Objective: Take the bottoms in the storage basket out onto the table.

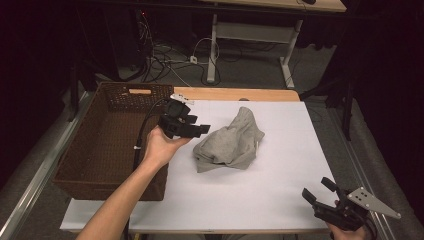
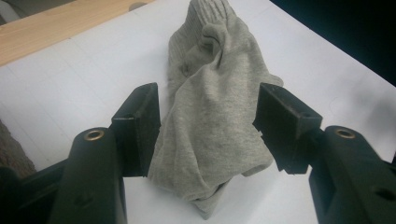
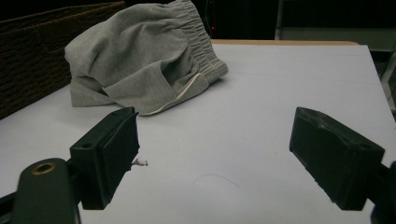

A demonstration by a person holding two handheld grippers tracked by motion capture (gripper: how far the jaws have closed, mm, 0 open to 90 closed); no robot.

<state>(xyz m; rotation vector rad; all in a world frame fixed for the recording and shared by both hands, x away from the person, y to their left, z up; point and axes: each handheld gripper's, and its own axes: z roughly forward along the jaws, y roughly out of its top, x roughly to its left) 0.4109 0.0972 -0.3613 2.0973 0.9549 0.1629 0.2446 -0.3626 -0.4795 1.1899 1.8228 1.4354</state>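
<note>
high view, one moment. a crumpled pair of grey shorts [image 1: 230,142] lay heaped near the middle of the white table top [image 1: 280,190], its elastic waistband toward twelve o'clock. a brown woven basket [image 1: 107,145] stood at nine o'clock of the heap, just off the table's left edge, with nothing seen inside it.

the left gripper [image 1: 197,129] hung just at nine o'clock of the shorts, held in the left hand [image 1: 160,147], its jaws apart and pointing toward three o'clock. in the left gripper view [image 2: 208,135] the open jaws straddled the near end of the cloth; whether the pads touched the fabric could not be told, and nothing was clamped.

the right gripper [image 1: 320,192] waited well apart from the shorts, at about five o'clock of them near the table's front corner, jaws spread and empty. in the right gripper view [image 3: 212,158] bare table lay between its jaws, with the shorts [image 3: 140,60] beyond at eleven o'clock.

judged step: the reach for a first grasp, not yet closed. the next move would seem to call for the left jaws to drop onto a thick fold and shut firmly, since a loose layer may slip; the basket beside looked the likely place for the cloth.
</note>
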